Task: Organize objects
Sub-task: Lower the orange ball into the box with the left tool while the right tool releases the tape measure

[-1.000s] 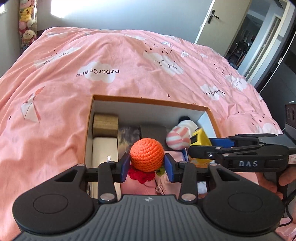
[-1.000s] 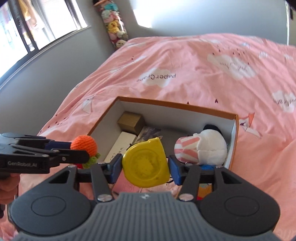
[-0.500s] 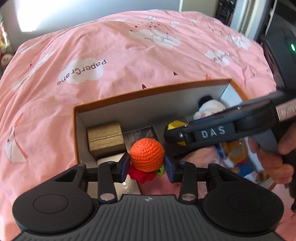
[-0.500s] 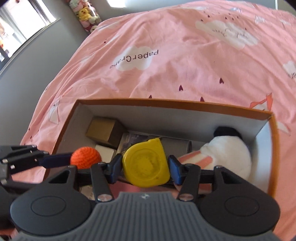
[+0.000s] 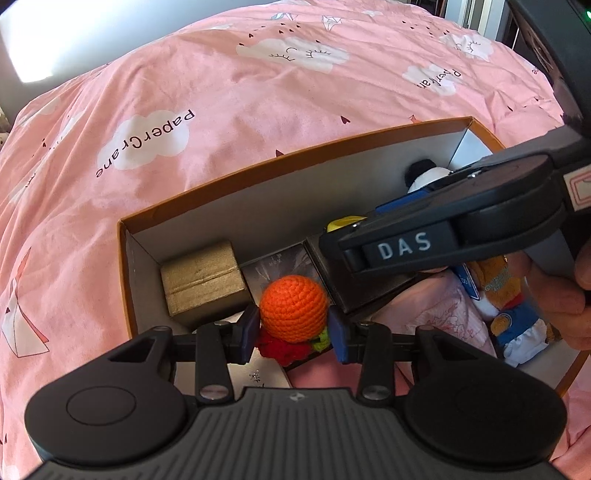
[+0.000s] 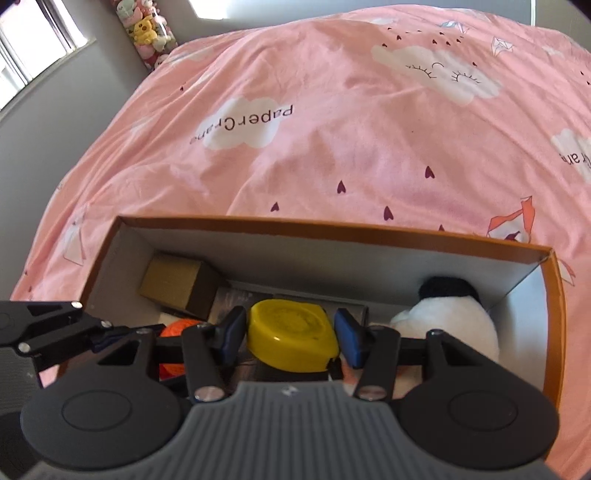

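My left gripper [image 5: 294, 334] is shut on an orange crocheted ball [image 5: 293, 308] with red and green trim below it, held inside the orange-rimmed box [image 5: 280, 157] over its left half. My right gripper [image 6: 290, 334] is shut on a yellow tape-measure-like case [image 6: 291, 334], low inside the same box near its middle. In the left wrist view the right gripper's side [image 5: 443, 236] crosses from the right, with a person's hand [image 5: 569, 299] on its handle. The left gripper's arm [image 6: 55, 328] and the orange ball [image 6: 177, 328] show at the left of the right wrist view.
Inside the box lie a gold cardboard box [image 5: 203, 282], a dark flat packet [image 5: 284, 262], a white plush with a black ear [image 6: 450, 317] at the right end, and a small bear toy [image 5: 506, 295]. The box sits on a pink bedspread [image 6: 332, 129]. Plush toys [image 6: 147, 26] stand by the far wall.
Both grippers have come down and forward into the box with their objects still gripped. The right gripper now crosses closer over the left view, and the box fills more of both views.
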`<state>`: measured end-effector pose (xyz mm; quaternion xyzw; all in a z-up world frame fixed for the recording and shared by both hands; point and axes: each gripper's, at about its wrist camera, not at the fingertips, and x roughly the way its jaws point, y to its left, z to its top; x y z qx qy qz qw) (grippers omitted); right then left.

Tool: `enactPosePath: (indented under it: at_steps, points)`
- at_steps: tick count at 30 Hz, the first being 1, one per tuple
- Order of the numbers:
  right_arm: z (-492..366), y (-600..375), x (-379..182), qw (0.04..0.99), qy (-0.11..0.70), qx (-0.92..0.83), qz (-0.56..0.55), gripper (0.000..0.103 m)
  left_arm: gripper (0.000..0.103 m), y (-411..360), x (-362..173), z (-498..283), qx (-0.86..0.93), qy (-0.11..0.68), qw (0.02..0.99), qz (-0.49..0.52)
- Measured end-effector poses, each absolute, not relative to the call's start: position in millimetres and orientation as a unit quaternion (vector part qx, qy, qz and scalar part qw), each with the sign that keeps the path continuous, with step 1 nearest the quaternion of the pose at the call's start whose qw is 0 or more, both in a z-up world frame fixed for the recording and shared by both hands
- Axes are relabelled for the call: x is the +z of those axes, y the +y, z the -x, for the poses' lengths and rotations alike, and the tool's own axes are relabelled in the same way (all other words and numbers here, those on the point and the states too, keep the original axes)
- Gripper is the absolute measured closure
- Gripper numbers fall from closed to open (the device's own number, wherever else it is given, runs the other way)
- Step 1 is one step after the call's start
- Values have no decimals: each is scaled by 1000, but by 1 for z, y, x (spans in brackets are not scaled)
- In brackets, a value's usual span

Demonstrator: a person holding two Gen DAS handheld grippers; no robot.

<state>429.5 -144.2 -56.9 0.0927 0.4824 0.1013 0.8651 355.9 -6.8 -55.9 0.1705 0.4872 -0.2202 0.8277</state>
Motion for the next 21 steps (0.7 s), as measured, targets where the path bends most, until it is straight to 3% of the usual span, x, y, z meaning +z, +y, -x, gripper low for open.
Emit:
enactPosePath:
  at_steps: [9, 17, 21]
  points:
    - [-433, -145, -60, 854, 496, 110, -108, 52, 58, -8, -54, -350, -222, 490, 825, -171]
    - [-407, -177, -13, 880, 444, 117, -122, 52, 58, -19, -31, -347, -244, 469, 836, -144]
    - [-396, -198, -6, 884, 442, 97, -114, 67, 58, -37, -23, -354, -250, 460, 839, -145]
